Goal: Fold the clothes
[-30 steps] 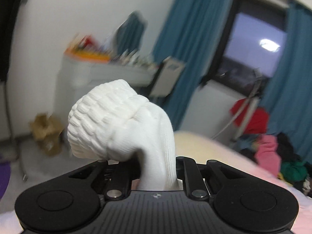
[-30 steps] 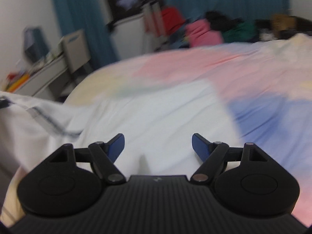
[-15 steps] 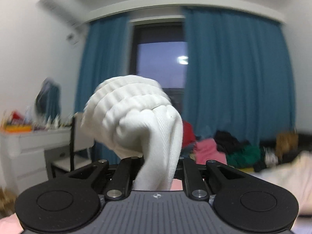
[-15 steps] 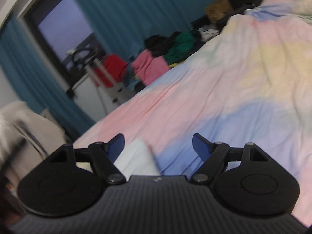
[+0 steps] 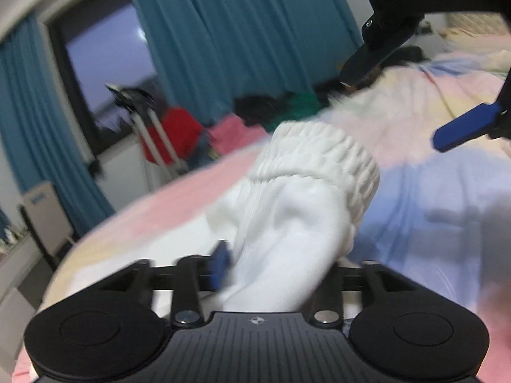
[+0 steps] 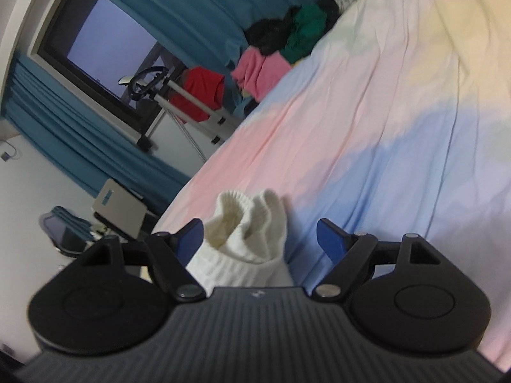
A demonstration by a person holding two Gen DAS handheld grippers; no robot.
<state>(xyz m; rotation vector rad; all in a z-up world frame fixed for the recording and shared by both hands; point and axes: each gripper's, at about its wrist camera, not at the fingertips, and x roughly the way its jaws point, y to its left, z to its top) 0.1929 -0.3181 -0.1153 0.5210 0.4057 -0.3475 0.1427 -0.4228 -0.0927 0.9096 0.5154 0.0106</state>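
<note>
A rolled pair of white socks (image 5: 297,210) with a ribbed cuff sticks out of my left gripper (image 5: 274,268), which is shut on its lower part; one blue pad (image 5: 220,261) shows, the other is hidden behind the knit. The bundle hangs just above the pastel bed sheet (image 5: 447,191). My right gripper (image 5: 412,95) comes in from the upper right of the left wrist view, open. In the right wrist view the right gripper (image 6: 260,237) stands open with the socks' cuff (image 6: 249,229) rising between its fingers, nearer the left pad (image 6: 191,236).
The pink, blue and yellow sheet (image 6: 399,111) stretches away to the right. A pile of pink, green and black clothes (image 6: 278,54) lies at the bed's far edge. A red garment (image 6: 198,92) hangs on a stand by the window. A chair (image 6: 118,207) stands beside the bed.
My left gripper has swung down from facing the window toward the bed, still holding the socks. The right gripper has moved over the socks, whose cuff now sits between its open fingers.
</note>
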